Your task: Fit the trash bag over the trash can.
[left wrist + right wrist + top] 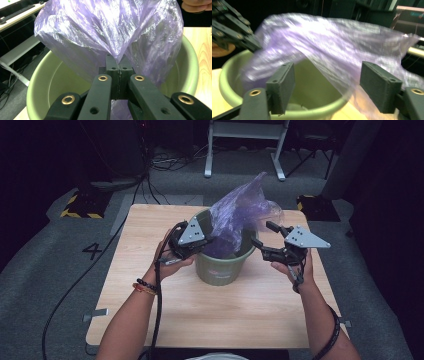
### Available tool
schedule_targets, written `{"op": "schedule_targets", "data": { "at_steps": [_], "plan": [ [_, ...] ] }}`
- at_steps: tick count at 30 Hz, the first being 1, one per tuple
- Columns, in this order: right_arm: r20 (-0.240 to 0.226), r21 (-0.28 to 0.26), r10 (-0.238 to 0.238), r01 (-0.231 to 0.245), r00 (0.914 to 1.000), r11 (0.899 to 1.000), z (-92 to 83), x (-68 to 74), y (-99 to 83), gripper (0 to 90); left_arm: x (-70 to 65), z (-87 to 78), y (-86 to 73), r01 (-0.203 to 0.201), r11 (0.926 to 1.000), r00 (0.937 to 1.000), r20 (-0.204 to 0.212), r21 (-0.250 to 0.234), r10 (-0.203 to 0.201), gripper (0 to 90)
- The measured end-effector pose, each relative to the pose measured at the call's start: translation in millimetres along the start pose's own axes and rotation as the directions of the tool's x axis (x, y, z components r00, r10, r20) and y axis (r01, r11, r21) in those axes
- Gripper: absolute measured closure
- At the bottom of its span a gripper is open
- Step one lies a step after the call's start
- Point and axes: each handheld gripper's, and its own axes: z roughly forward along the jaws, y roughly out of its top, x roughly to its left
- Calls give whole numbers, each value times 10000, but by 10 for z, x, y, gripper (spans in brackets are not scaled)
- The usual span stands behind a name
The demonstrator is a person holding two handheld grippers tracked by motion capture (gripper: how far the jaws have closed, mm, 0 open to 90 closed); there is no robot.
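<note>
Currently: green bucket [220, 267] sits upright mid-surface on the wooden surface [150, 320], a purple plastic bag [240, 212] half in it, most of the film bunched up above the rim and leaning toward the far right.

Left tool [200, 242] is at the bucket's near-left rim. In the left gripper view its jaws are pressed together on a fold of the bag [110, 32], film fanning upward from the pinch point, bucket interior [57, 80] below.

Right tool [267, 240] is just beside the bucket's right rim, jaws spread, nothing between them. In the right gripper view the two pads [284, 85] stand wide apart with the bag [332, 47] draped past and behind them over the bucket rim [317, 111]; film there is blurred. Left tool [254, 46] shows at upper left of that view, against the bag's edge.
</note>
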Motion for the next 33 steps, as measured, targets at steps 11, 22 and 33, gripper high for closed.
{"op": "schedule_targets", "data": {
  "at_steps": [11, 22, 33],
  "plan": [
    [580, 1009, -536, 476, 9969, 9938, 183, -100, -98, 334, -22, 7, -59, -273, 9994, 9987, 428, 224, 263, 898],
    [1393, 1290, -1010, 831, 9851, 9882, 309, -184, -121, 446, -32, 6, -136, -194, 9993, 9984, 534, 324, 176, 898],
    [1054, 1089, -1457, 1342, 9837, 9849, 367, -143, -64, 900, -19, 2, -172, 15, 9996, 9986, 520, 281, -29, 895]
  ]
}}
